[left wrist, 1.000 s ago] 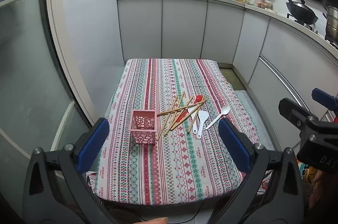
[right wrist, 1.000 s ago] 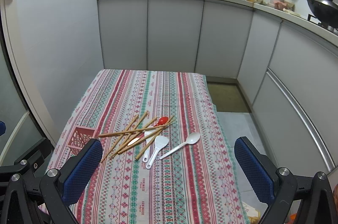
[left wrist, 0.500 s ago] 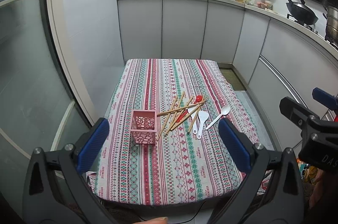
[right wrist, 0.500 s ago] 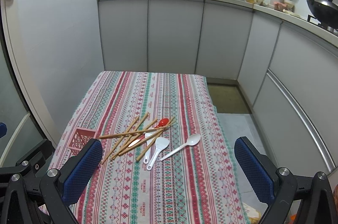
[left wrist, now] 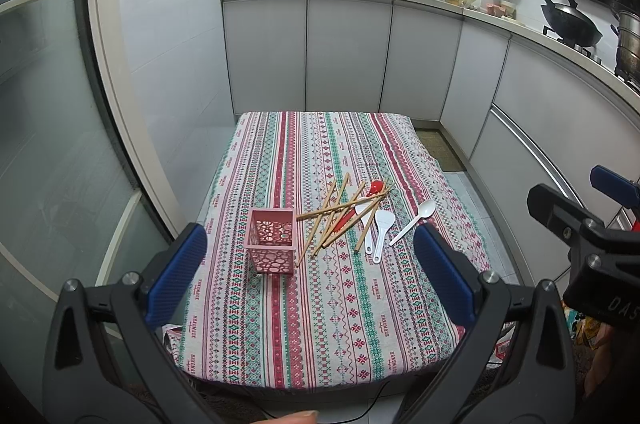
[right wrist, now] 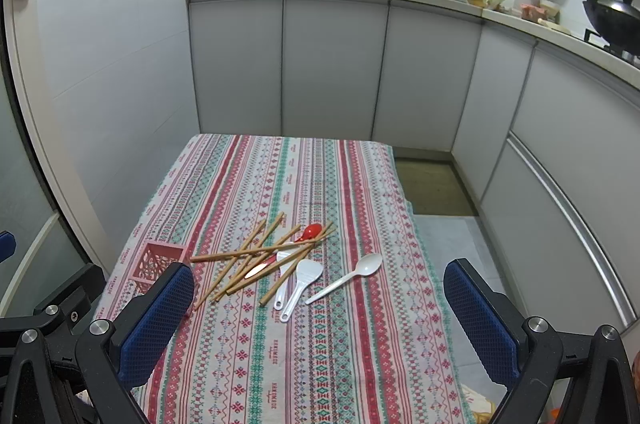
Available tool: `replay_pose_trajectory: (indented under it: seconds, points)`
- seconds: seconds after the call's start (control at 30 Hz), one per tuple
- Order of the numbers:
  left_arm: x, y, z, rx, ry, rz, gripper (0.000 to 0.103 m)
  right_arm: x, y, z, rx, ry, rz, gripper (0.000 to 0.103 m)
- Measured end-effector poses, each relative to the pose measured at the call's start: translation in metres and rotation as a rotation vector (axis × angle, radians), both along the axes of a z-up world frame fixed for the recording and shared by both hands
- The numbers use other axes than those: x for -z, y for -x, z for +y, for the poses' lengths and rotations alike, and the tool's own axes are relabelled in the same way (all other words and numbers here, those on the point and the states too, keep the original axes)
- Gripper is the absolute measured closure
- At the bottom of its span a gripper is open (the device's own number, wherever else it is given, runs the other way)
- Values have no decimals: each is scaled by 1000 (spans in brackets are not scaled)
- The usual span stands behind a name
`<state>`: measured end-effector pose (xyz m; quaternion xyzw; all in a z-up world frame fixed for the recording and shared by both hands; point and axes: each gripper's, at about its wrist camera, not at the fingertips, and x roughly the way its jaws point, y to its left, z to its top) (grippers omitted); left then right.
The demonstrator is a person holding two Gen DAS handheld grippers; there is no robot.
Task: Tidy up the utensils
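A pink perforated utensil basket (left wrist: 271, 238) (right wrist: 156, 261) stands upright on the striped tablecloth. To its right lies a crossed pile of wooden chopsticks (left wrist: 340, 214) (right wrist: 256, 256) with a red spoon (left wrist: 374, 189) (right wrist: 311, 232) tangled in it. Two white rice paddles (left wrist: 382, 228) (right wrist: 302, 280) and a white spoon (left wrist: 416, 220) (right wrist: 348, 278) lie beside the pile. My left gripper (left wrist: 310, 276) hovers open over the table's near end, empty. My right gripper (right wrist: 320, 312) is open too, nothing between its fingers, near the front edge.
The table (left wrist: 320, 144) stands in a narrow kitchen with grey cabinets (right wrist: 332, 64) behind and to the right. A glass door (left wrist: 48, 144) is on the left. A wok (left wrist: 568, 20) sits on the stove. The right gripper's body (left wrist: 580, 240) shows at the left view's right edge.
The right wrist view has drifted slightly back and up, so the utensils sit a little lower. The left gripper has barely moved. Nothing was picked up.
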<state>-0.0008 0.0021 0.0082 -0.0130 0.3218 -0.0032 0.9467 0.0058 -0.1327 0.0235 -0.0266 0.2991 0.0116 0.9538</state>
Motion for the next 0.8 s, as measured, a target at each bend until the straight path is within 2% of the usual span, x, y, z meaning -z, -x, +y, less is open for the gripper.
replay_pose_trajectory:
  seconds: [0.8]
  points:
    - [0, -1, 3, -6, -6, -4, 1, -3, 2, -1, 0, -1, -6, 0]
